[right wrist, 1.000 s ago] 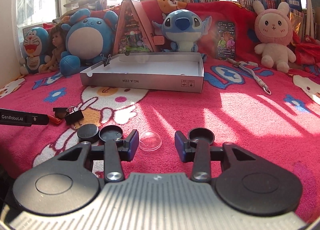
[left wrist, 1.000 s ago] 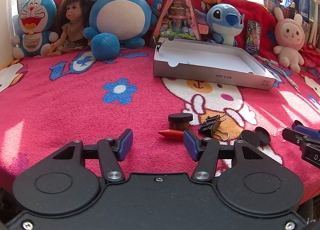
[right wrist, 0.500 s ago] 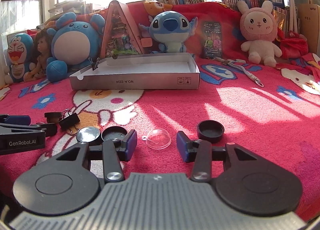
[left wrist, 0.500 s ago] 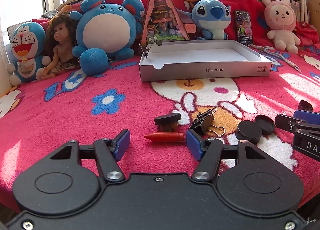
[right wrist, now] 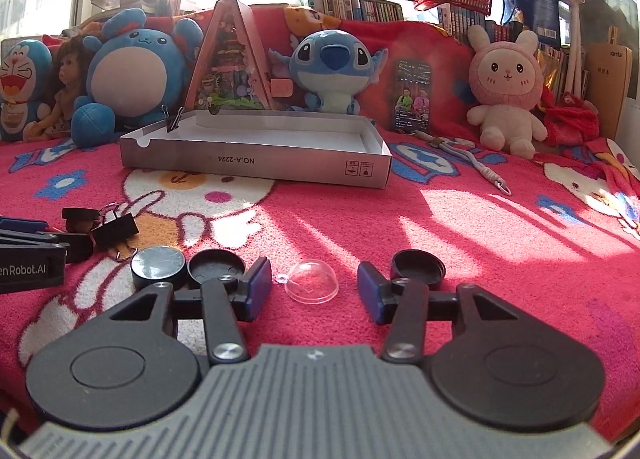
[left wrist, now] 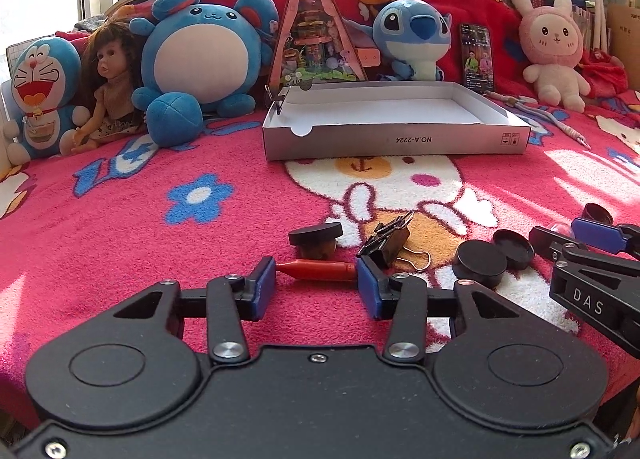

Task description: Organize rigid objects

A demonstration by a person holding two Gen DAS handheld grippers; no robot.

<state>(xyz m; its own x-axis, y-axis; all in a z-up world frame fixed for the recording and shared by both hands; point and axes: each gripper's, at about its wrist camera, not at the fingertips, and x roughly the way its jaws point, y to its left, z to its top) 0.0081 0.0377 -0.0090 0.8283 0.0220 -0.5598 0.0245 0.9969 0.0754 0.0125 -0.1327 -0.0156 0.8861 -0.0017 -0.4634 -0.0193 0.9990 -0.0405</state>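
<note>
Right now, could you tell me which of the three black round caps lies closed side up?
The leftmost black cap, by the binder clip, shows its flat top; the other two lie hollow side up.

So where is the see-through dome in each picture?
Left wrist view: the clear dome peeks out at the far right edge, mostly hidden behind the right gripper.
Right wrist view: it sits low in the middle, on the blanket between the open fingers.
Shared landmark: the white box marked NO.A-2224.
</note>
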